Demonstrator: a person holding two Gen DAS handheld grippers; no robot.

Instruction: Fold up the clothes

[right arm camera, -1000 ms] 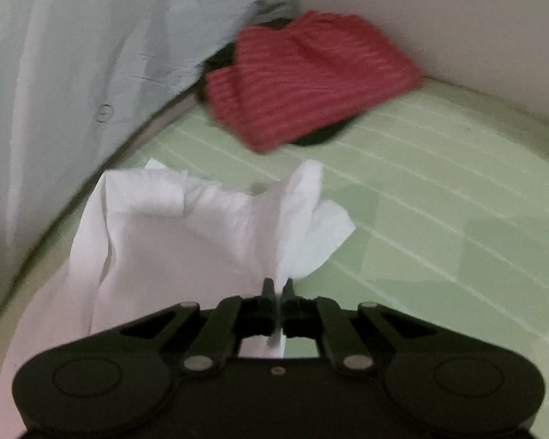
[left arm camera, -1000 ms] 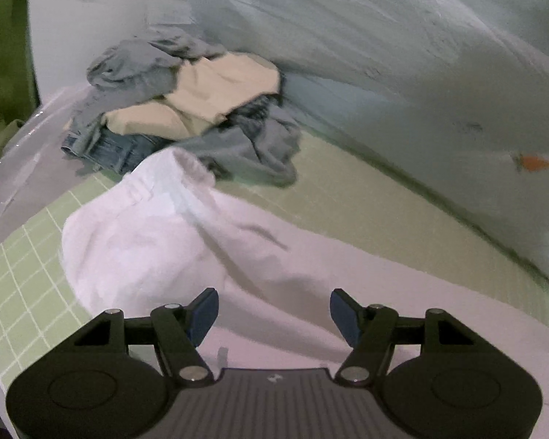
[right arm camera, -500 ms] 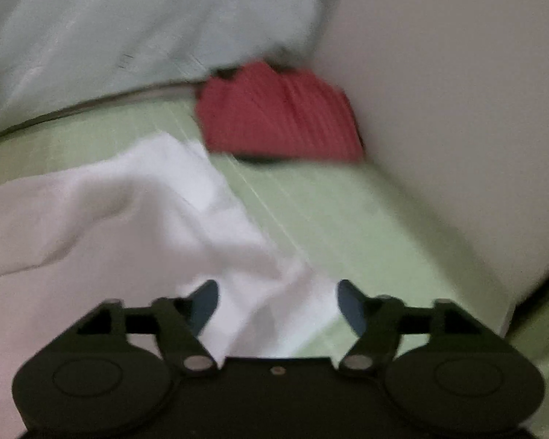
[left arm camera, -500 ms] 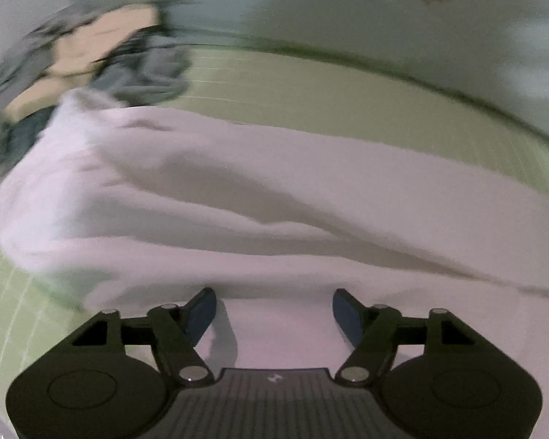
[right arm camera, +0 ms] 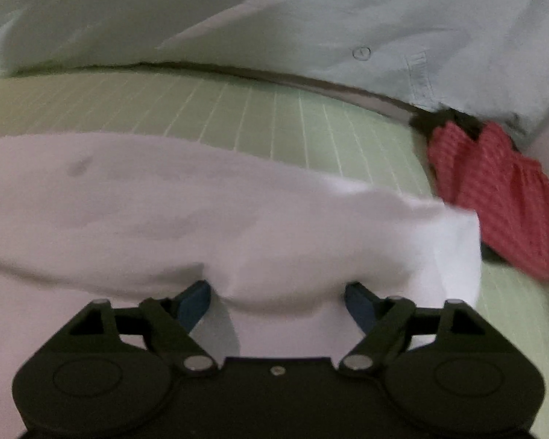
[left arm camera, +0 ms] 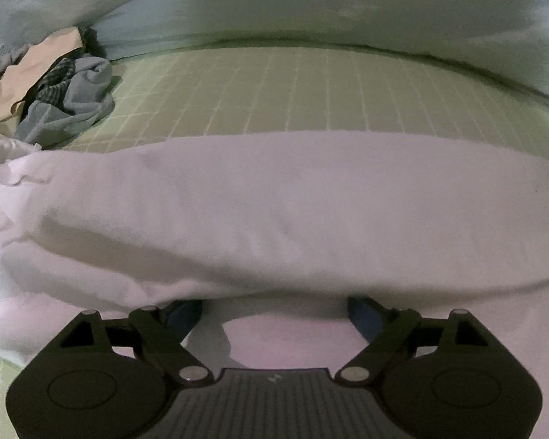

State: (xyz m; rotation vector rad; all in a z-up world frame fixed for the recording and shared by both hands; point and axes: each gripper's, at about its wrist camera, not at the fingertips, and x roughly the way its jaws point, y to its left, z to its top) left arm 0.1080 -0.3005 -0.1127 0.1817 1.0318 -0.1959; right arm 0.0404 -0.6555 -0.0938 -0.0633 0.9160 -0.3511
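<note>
A white garment (left arm camera: 274,212) lies stretched across a green grid mat (left arm camera: 292,87), with a raised fold running side to side. My left gripper (left arm camera: 274,309) is open, its blue-padded fingertips partly tucked under that fold near the garment's near edge. The same garment (right arm camera: 201,201) fills the right wrist view, its end (right arm camera: 457,241) at the right. My right gripper (right arm camera: 278,298) is open, fingers spread on either side of a bump of the white cloth, holding nothing.
A heap of grey, beige and denim clothes (left arm camera: 51,84) lies at the mat's far left. A folded red striped garment (right arm camera: 501,197) lies at the far right. A pale blue bedsheet (right arm camera: 311,22) with carrot prints rises behind the mat (right arm camera: 238,109).
My right gripper let go of the white cloth and opened. Both grippers swung to face the garment square on and moved low against its near fold.
</note>
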